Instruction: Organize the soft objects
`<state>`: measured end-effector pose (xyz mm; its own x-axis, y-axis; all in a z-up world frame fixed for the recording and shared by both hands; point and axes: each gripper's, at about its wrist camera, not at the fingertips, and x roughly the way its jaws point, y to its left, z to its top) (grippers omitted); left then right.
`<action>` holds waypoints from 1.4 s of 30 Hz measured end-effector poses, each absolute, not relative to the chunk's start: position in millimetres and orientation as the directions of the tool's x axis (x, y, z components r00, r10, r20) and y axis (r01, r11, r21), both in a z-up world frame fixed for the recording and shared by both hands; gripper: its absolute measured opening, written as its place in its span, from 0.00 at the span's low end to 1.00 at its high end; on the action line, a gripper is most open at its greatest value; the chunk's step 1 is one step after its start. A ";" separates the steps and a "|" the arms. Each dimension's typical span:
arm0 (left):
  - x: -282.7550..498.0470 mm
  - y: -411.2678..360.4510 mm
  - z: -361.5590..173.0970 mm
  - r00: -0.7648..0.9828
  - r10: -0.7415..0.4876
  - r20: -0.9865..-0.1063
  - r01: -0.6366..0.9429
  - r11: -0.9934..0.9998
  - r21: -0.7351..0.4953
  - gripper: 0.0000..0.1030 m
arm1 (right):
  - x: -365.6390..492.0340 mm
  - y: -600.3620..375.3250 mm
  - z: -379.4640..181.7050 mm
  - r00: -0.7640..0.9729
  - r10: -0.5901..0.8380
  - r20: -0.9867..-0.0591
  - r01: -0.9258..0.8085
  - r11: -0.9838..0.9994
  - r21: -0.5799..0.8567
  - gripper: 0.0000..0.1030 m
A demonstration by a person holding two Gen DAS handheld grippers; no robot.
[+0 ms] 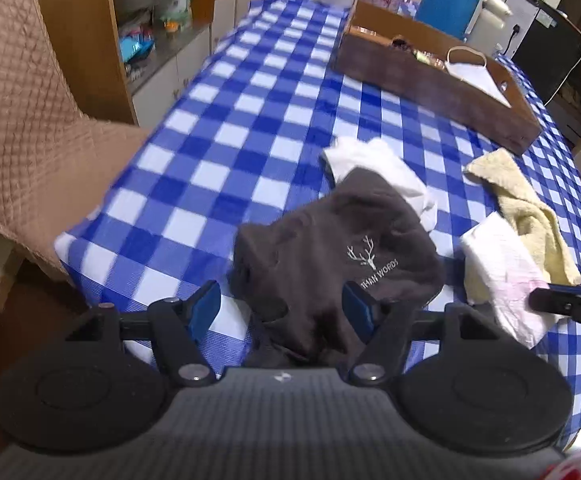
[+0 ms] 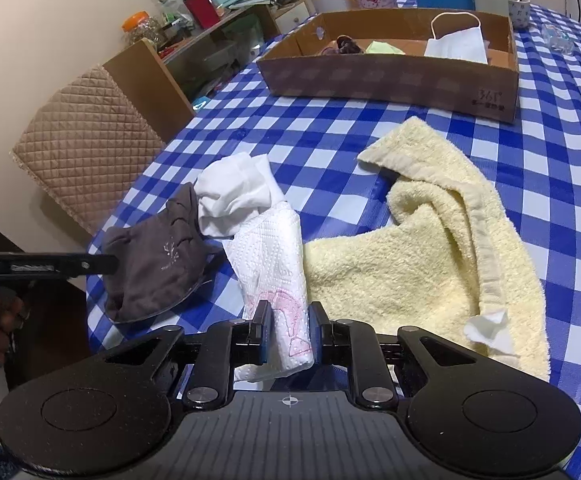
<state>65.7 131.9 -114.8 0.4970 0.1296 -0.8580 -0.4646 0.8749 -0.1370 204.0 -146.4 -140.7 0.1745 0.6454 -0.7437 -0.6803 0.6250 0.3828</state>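
Right hand-held gripper [image 2: 289, 334] clamping paper towel [image 2: 274, 264]

We see a blue-and-white checked cloth [image 2: 410, 128] over the table, a dark grey-brown garment [image 1: 330, 256] with a white antler print, a pale yellow towel [image 2: 410, 248], a white paper towel [image 2: 274, 256] with pink drawing, a plain white cloth [image 2: 234, 192], and a brown cardboard box [image 2: 390, 76].
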 end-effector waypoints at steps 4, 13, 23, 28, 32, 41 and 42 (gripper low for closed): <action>77.2 125.2 -128.5 0.480 0.113 -0.870 -0.460 0.877 -0.140 0.62 | 205.2 -148.7 -139.3 0.184 0.642 -0.745 -0.675 0.633 0.379 0.19; 93.5 111.9 -144.3 0.419 0.152 -0.895 -0.421 0.906 -0.043 0.44 | 203.8 -152.9 -142.4 0.198 0.624 -0.756 -0.651 0.660 0.375 0.19; 92.8 102.7 -139.7 0.429 0.135 -0.893 -0.360 0.932 -0.032 0.17 | 202.4 -152.2 -139.6 0.215 0.625 -0.751 -0.642 0.670 0.373 0.19; 90.2 101.5 -131.6 0.446 0.135 -0.885 -0.353 0.935 -0.036 0.15 | 202.0 -153.1 -137.6 0.221 0.628 -0.746 -0.642 0.669 0.374 0.19; 88.3 99.9 -124.0 0.458 0.139 -0.878 -0.349 0.937 -0.034 0.15 | 202.1 -154.2 -136.8 0.224 0.633 -0.741 -0.643 0.667 0.376 0.19; 79.9 97.1 -95.1 0.514 0.137 -0.847 -0.339 0.939 -0.053 0.14 | 203.8 -159.2 -128.1 0.239 0.651 -0.720 -0.643 0.662 0.386 0.19; 79.3 97.1 -91.5 0.519 0.139 -0.843 -0.339 0.939 -0.053 0.14 | 204.4 -160.0 -126.5 0.241 0.654 -0.717 -0.642 0.661 0.388 0.19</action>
<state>79.3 97.1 -91.5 0.5192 0.1393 -0.8432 -0.3387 0.9394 -0.0533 204.4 -160.0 -126.5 0.2413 0.6545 -0.7165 -0.6421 0.6613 0.3878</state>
